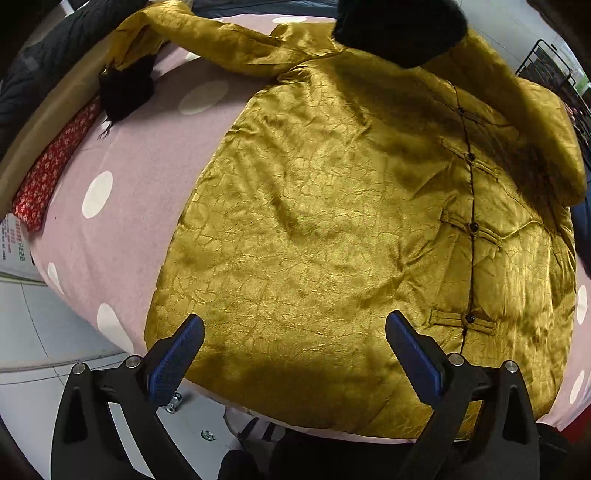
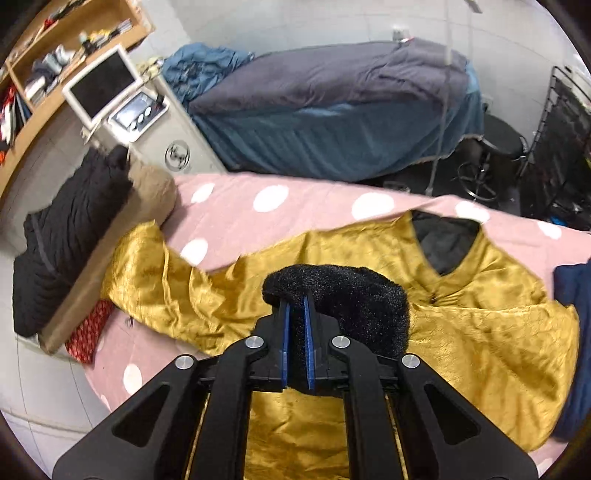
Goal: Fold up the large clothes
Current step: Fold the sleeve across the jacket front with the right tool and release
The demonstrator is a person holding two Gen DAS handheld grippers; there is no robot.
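Observation:
A gold satin jacket (image 1: 332, 229) with black knot buttons and black fur cuffs lies front-up on a pink polka-dot bed cover (image 1: 122, 206). My left gripper (image 1: 295, 332) is open and empty, hovering over the jacket's bottom hem. The left sleeve stretches to the far left and ends in a black fur cuff (image 1: 125, 92). My right gripper (image 2: 295, 306) is shut on the other black fur cuff (image 2: 343, 299), held above the jacket body (image 2: 480, 343). That cuff also shows at the top of the left wrist view (image 1: 399, 26).
A red patterned cloth (image 1: 51, 166) and a black garment (image 2: 70, 229) lie along the wooden board at the bed's left. A blue-covered bed (image 2: 332, 122), a white machine (image 2: 147, 118), a stool (image 2: 498, 144) and a shelf stand beyond. A navy cloth (image 2: 576, 332) lies at right.

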